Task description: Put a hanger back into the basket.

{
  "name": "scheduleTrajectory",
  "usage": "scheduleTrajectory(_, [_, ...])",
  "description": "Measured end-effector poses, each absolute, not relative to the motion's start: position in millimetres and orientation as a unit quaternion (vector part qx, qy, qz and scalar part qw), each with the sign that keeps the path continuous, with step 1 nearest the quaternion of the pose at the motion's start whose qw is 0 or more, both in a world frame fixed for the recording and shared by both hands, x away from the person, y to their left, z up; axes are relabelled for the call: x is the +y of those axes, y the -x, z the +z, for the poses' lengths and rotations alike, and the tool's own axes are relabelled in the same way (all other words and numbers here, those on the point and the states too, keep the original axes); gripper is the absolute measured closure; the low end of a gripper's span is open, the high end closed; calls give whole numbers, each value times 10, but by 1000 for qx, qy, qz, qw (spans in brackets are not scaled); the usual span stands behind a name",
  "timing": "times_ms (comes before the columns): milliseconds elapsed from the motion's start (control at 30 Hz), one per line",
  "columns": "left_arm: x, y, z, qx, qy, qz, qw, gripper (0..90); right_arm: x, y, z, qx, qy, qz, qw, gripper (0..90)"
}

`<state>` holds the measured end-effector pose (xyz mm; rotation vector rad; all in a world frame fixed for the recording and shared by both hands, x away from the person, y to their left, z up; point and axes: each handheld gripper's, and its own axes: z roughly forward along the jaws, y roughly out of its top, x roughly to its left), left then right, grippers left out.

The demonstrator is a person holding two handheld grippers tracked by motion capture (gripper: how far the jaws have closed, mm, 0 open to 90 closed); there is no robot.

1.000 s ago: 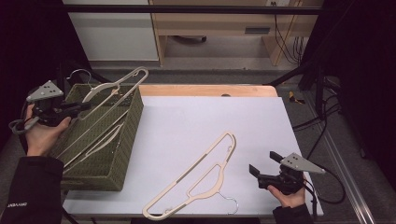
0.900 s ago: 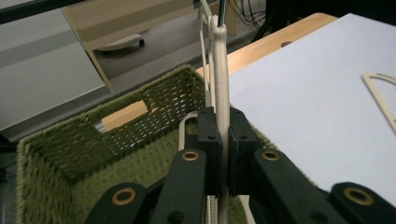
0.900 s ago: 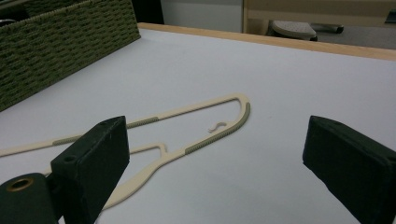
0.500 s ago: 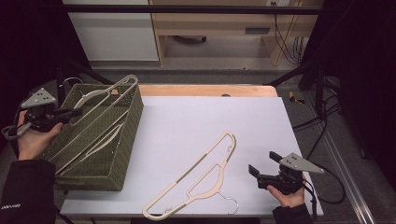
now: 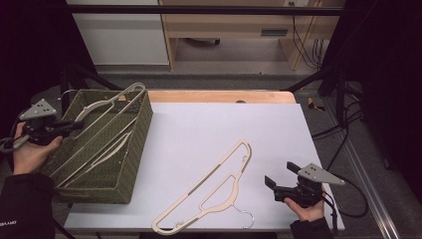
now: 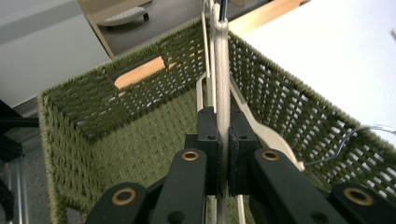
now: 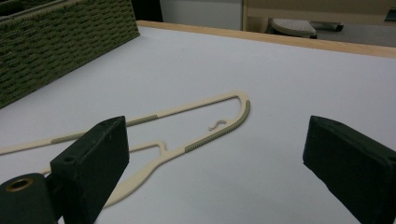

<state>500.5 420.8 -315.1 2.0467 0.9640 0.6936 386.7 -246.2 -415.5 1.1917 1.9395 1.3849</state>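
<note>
We note the left gripper at 9 o'clock of the table, its jaws pinching a cream hanger that slants over the green woven basket, with more hangers lying inside. The right gripper rests at 5 o'clock with jaws spread wide, just beside a second cream hanger flat on the table.

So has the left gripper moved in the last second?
Yes: the left gripper, shut on a hanger, has shifted left and down, off the green basket toward its outer wall.
</note>
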Motion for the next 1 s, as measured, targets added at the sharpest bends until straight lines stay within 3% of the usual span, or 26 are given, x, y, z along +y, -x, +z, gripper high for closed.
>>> scheduleTrajectory(667, [4158, -5064, -3652, 403, -817, 261, 319, 859, -2452, -3867, -4159, 708, -431, 507, 236, 76])
scheduleTrajectory(1000, [4177, -5043, -3843, 413, -833, 210, 301, 812, -2416, -3872, -4170, 713, -431, 503, 232, 76])
